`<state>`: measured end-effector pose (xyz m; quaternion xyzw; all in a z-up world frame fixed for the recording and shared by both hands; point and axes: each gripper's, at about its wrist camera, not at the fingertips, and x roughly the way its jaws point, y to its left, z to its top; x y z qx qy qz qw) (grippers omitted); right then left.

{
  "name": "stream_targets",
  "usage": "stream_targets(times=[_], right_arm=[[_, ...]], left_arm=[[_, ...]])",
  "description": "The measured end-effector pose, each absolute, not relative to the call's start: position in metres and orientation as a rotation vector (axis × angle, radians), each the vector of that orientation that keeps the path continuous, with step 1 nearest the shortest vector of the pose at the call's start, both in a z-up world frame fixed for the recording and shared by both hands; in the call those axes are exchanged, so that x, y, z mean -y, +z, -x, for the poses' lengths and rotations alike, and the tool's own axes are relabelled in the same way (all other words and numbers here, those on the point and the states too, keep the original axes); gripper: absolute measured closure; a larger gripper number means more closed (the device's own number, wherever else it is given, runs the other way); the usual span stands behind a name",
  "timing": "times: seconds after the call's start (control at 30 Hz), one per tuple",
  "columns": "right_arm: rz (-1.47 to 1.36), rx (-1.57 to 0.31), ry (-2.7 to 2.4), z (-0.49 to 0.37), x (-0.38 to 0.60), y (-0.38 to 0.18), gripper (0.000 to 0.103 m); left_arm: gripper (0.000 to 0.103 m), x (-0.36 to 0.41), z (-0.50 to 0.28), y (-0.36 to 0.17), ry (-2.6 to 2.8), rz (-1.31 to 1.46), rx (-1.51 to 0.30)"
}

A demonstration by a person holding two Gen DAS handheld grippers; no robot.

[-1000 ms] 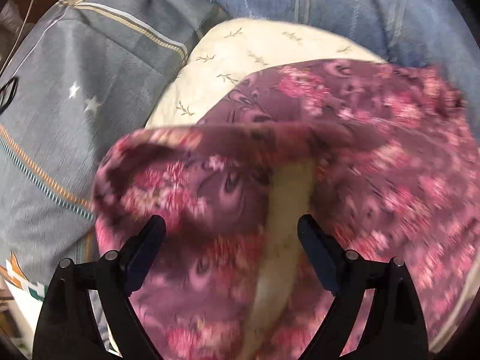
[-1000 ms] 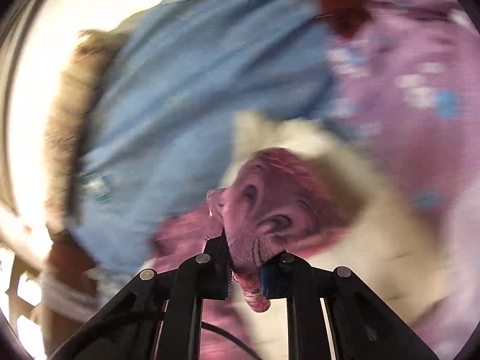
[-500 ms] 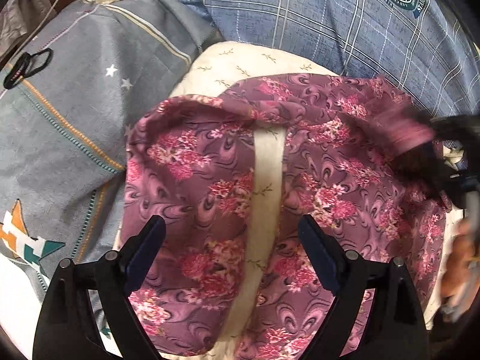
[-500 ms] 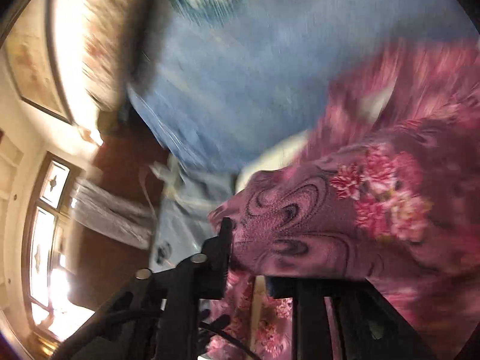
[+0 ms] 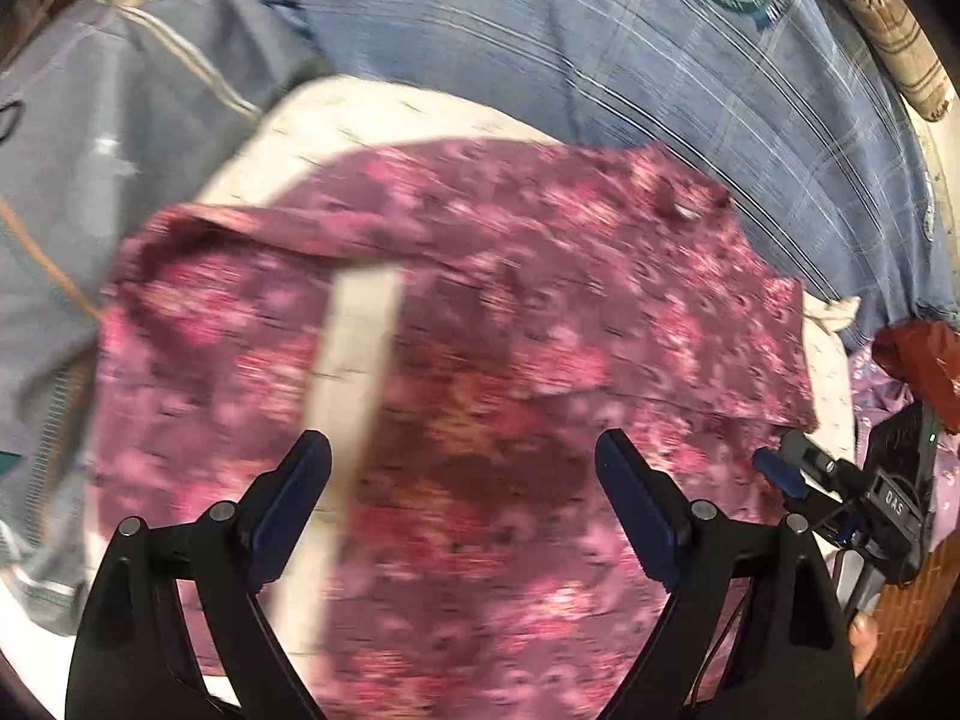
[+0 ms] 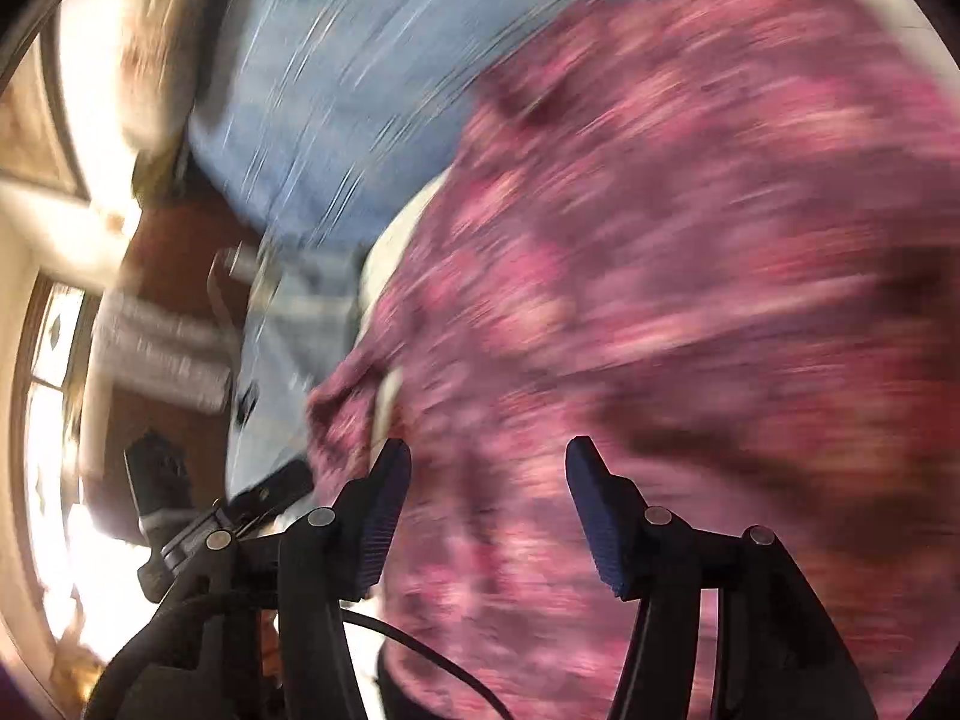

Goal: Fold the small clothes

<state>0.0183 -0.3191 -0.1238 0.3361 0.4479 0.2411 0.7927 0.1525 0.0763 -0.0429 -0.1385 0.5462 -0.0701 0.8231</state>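
Observation:
A purple garment with pink flowers (image 5: 540,312) lies spread on a cream sprigged cloth (image 5: 372,114), and a cream strip (image 5: 360,348) runs down its left half. My left gripper (image 5: 462,450) hovers over the garment's near part, open, with nothing between its fingers. My right gripper (image 5: 780,474) shows at the garment's right edge, with a person's finger (image 5: 864,642) below it. In the blurred right wrist view the right gripper (image 6: 489,456) has its jaws opening. The garment (image 6: 690,270) lies beyond the pads and is not pinched by them.
A blue checked sheet (image 5: 600,60) covers the far side. A grey striped cloth with stars (image 5: 120,150) lies at the left. A red-orange thing (image 5: 918,354) and a woven mat edge (image 5: 888,30) are at the right. A bright window (image 6: 48,420) shows far left.
The right gripper carried a pinched corner of the garment across, then let it go, and its jaws parted. The garment now lies flatter. The left gripper drew back a little and stayed open.

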Motion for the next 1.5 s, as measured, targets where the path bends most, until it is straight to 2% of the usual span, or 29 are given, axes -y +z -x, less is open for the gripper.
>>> stream_targets(times=[0.17,0.37,0.4,0.43,0.47,0.53,0.6,0.7,0.8,0.87,0.93,1.1,1.23,1.5], right_arm=[[-0.979,-0.834,0.351,-0.011,0.411,-0.147,0.046],[-1.174,-0.759,0.294,-0.023,0.446,-0.174,0.047],[-1.189,-0.744,0.291,-0.026,0.448,-0.177,0.057],[-1.195,-0.726,0.303,-0.032,0.449,-0.175,0.087],[-1.177,-0.706,0.324,-0.035,0.445,-0.167,0.096],[-1.08,-0.613,0.355,-0.035,0.445,-0.136,0.096],[-0.996,-0.599,0.334,-0.037,0.442,-0.119,0.095],[-0.901,-0.797,0.218,-0.049,0.432,-0.144,0.092],[-0.918,-0.94,0.257,-0.04,0.43,-0.172,0.092],[-0.929,-0.894,0.298,-0.017,0.434,-0.163,0.081],[-0.871,-0.847,0.305,0.019,0.437,-0.147,0.047],[-0.66,-0.889,0.227,0.106,0.433,-0.14,0.045],[-0.648,-0.925,0.184,0.148,0.43,-0.154,0.045],[-0.645,-0.945,0.261,0.189,0.423,-0.18,0.045]], left_arm=[[0.012,-0.035,-0.172,-0.066,-0.205,0.394,-1.242],[0.013,0.002,-0.198,-0.085,-0.175,0.378,-1.271],[0.017,0.007,-0.204,-0.085,-0.147,0.342,-1.254],[0.027,0.011,-0.211,-0.082,-0.107,0.289,-1.229],[0.031,0.014,-0.219,-0.078,-0.063,0.23,-1.197],[0.031,0.012,-0.234,-0.077,0.003,0.191,-1.173],[0.031,0.01,-0.242,-0.084,0.038,0.167,-1.204],[0.031,0.002,-0.241,-0.097,0.01,0.199,-1.267],[0.031,-0.015,-0.222,-0.085,-0.045,0.229,-1.251],[0.031,-0.028,-0.201,-0.068,-0.075,0.213,-1.223],[0.03,-0.043,-0.173,-0.05,-0.1,0.174,-1.185],[0.027,-0.085,-0.091,-0.039,-0.168,0.09,-1.199],[0.026,-0.116,-0.044,-0.049,-0.182,0.148,-1.226],[0.026,-0.115,0.003,-0.119,-0.235,0.263,-1.435]])
